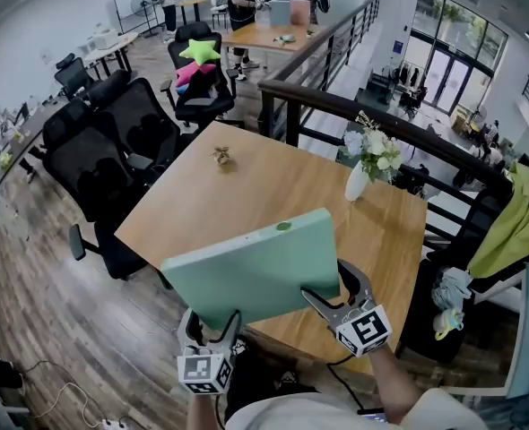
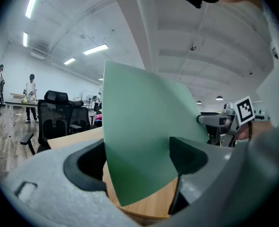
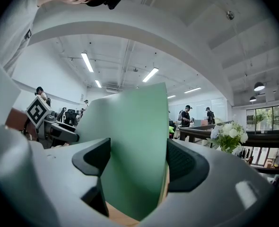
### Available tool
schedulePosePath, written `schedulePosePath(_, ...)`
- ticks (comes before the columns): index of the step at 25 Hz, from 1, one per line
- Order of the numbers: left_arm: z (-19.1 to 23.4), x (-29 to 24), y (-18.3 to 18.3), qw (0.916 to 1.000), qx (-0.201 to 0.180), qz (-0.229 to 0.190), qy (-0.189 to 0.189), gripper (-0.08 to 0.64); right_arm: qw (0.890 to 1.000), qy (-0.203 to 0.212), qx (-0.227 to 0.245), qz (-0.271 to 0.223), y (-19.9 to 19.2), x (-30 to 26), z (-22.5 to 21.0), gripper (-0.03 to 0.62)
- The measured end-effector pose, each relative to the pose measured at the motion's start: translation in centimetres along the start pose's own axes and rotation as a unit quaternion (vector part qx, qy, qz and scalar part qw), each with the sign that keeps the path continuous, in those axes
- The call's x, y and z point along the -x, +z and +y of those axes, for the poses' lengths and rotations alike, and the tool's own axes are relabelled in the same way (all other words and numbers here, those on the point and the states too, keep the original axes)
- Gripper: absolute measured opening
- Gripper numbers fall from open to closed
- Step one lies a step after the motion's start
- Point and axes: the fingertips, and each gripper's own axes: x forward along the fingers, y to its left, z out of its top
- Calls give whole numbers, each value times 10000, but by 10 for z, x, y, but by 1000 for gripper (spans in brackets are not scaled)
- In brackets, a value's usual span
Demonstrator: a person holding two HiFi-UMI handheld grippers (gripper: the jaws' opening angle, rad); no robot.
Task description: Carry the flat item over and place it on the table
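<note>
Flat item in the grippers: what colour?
Plain pale green flat item, no pattern; clearest in the head view.

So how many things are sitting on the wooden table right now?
2: a vase of flowers near the right edge, a small brown trinket toward the far corner. The green board held over the near side may hide others.

Both grippers clamped on one green panel (image 1: pixel 255 267), held low in front of the torso.

The left gripper (image 1: pixel 214 328) has the panel's near-left corner, with one jaw pressed on each face and its marker cube (image 1: pixel 204 371) turned back toward the body. The right gripper (image 1: pixel 339 296) has the near-right edge, clamped the same way, with its cube tilted up and to the right. The left one sits lower and nearer the body, and the two are well apart. The right forearm (image 1: pixel 392 382) is bare and runs back to the torso.
</note>
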Motion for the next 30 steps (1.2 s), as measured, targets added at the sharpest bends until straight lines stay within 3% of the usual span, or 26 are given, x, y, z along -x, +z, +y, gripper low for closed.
schedulePosePath(11, 59, -65, 13, 9994, 162, 138, -277, 426, 9993, -258, 8, 254, 3, -78, -16, 379)
schedulePosePath(21, 117, -111, 16, 9966, 93, 410, -715, 426, 9962, -687, -268, 461, -14, -136, -13, 380)
schedulePosePath(30, 117, -124, 8, 9941, -51, 714, -814, 427, 9937, -803, -574, 539, -36, -139, -20, 382)
